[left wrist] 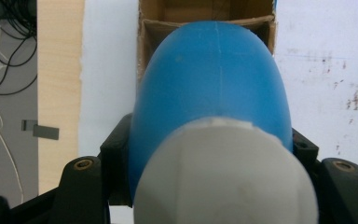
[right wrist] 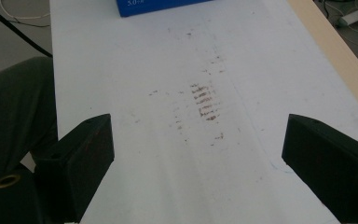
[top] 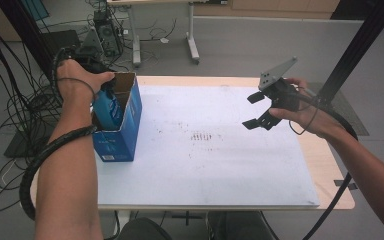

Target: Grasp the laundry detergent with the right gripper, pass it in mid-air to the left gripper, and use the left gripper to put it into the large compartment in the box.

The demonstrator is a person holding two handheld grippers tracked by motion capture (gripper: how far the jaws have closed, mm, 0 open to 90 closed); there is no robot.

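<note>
A blue bottle (top: 108, 111) with a white cap (left wrist: 223, 177) hangs neck-up, partly inside an open blue cardboard box (top: 125, 135) at the table's left. My left gripper (top: 102, 86) is shut on the bottle, its black jaws pressing both sides just below the cap. In the left gripper view the bottle (left wrist: 214, 84) points down into the box's brown opening (left wrist: 145, 32), with my left gripper (left wrist: 209, 151) around it. My right gripper (top: 254, 110) hovers over the right side of the white mat, open and holding nothing. Its jaws stand wide apart in the right gripper view (right wrist: 196, 154).
A white mat (top: 205, 160) with brown smudges (right wrist: 205, 102) covers most of the wooden table (top: 330, 170). The box's blue lower edge (right wrist: 163, 7) shows far ahead of the right gripper. Cables and a desk frame lie on the floor beyond the table.
</note>
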